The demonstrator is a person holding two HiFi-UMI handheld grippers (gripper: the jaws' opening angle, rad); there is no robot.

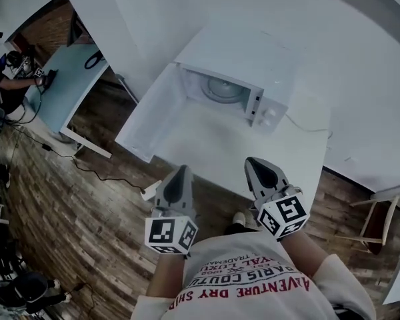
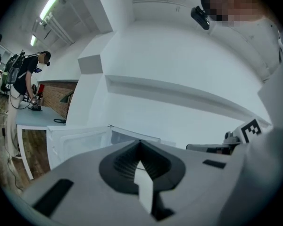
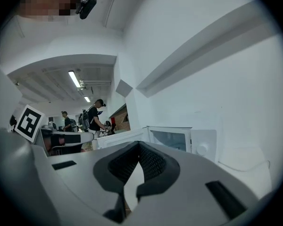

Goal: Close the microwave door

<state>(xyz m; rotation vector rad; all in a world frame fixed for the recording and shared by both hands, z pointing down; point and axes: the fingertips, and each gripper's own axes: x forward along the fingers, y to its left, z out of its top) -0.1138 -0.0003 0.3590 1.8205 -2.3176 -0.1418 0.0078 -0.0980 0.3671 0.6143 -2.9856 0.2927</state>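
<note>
A white microwave stands at the back of a white table. Its door hangs wide open, swung out to the left, and the round turntable shows inside. My left gripper hovers over the table's front edge, just right of the door's free end, shut and empty. My right gripper is beside it, in front of the control panel, also shut on nothing. The left gripper view shows the open door beyond the closed tips. In the right gripper view the microwave lies past the tips.
A cable runs across the table right of the microwave. A power strip lies on the wooden floor below the door. At the far left stands a light blue table with a person at it. A wooden chair is at the right.
</note>
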